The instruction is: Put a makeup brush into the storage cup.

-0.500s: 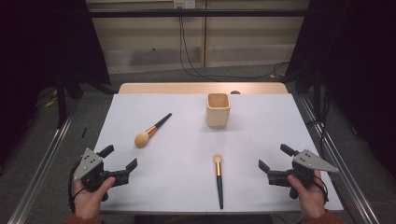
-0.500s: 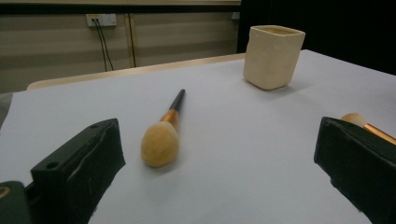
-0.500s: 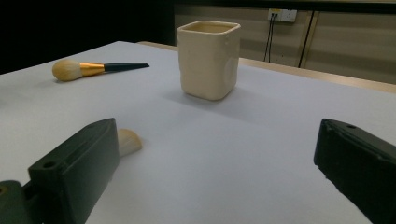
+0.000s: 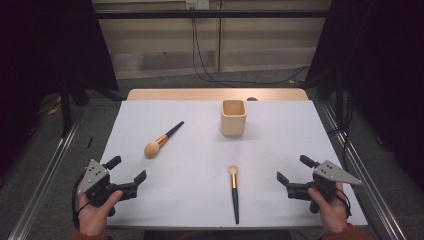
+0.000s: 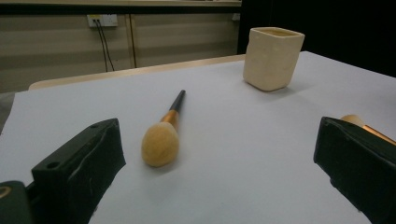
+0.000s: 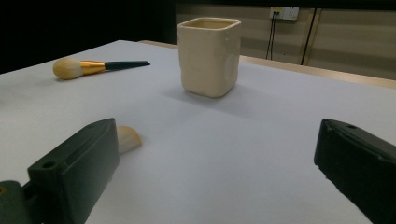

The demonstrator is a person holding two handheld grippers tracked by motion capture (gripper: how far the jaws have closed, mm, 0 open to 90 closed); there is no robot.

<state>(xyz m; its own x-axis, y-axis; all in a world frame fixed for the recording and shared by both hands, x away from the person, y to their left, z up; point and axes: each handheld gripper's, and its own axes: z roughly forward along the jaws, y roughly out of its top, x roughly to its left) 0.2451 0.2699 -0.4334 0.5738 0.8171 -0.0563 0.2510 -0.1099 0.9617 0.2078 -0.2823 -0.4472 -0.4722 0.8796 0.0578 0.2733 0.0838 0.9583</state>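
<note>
A cream square cup [image 4: 233, 117] [image 5: 272, 58] [image 6: 209, 56] stands upright at the back middle of the white table. A large round-headed makeup brush [image 4: 162, 140] [image 5: 163, 134] [image 6: 95, 66] lies left of it, its black handle pointing towards the cup. A smaller brush [image 4: 234, 192] [image 6: 128, 138] lies near the front middle, bristles away from me. My left gripper [image 4: 128, 170] [image 5: 219, 182] is held at the front left corner, open and empty. At the front right, my right gripper [image 4: 295, 169] [image 6: 215, 182] is open and empty too.
The white table top [image 4: 190, 165] ends in a wooden strip [image 4: 215, 94] at the back. Metal rails [image 4: 47, 175] run along both sides. Cables [image 4: 200, 55] hang down the back wall to the floor.
</note>
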